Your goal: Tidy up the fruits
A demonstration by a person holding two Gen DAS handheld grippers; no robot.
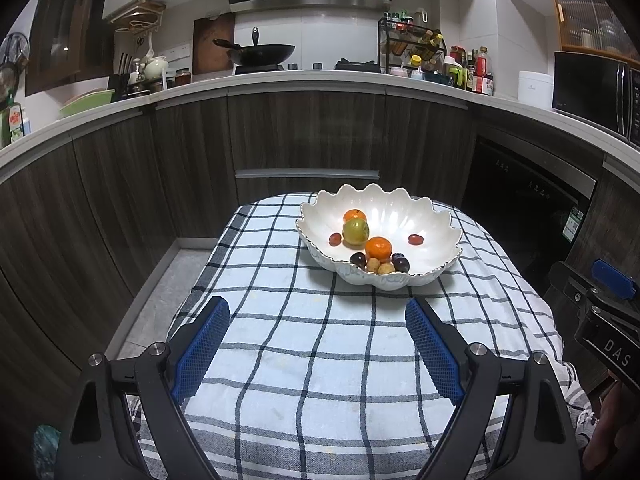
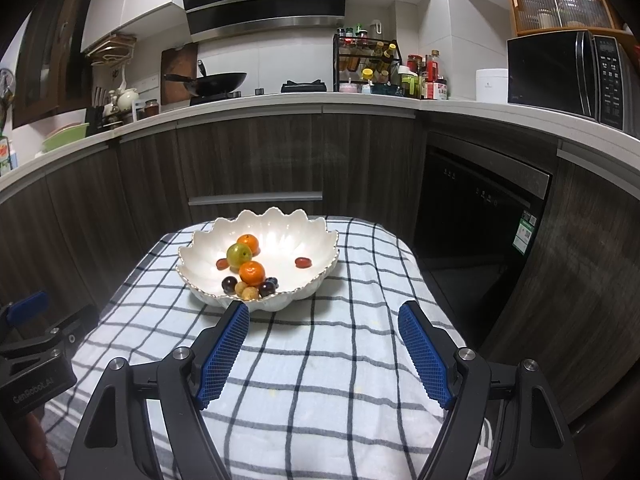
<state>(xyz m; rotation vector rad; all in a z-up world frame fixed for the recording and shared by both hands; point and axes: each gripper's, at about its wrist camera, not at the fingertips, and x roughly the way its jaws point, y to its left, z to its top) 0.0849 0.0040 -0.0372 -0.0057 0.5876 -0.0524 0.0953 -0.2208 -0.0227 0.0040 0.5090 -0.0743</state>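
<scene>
Both tongs hang spread and empty over the checked surface — the fruit sits ahead in the scalloped bowl, straight beyond the right tongs, whose left fingertip nearly meets its rim, the left tongs farther back.

Left claw hangs over the checked cloth covering the bench, blue pads spread wide, nothing between them. White scalloped bowl sits ahead of the claw, near the far edge of the cloth. Inside: two oranges, one green fruit between them, two small red fruits apart on either side, and a cluster of dark and tan small fruits at the near rim. Part of the right claw's body shows at the right edge.
</scene>
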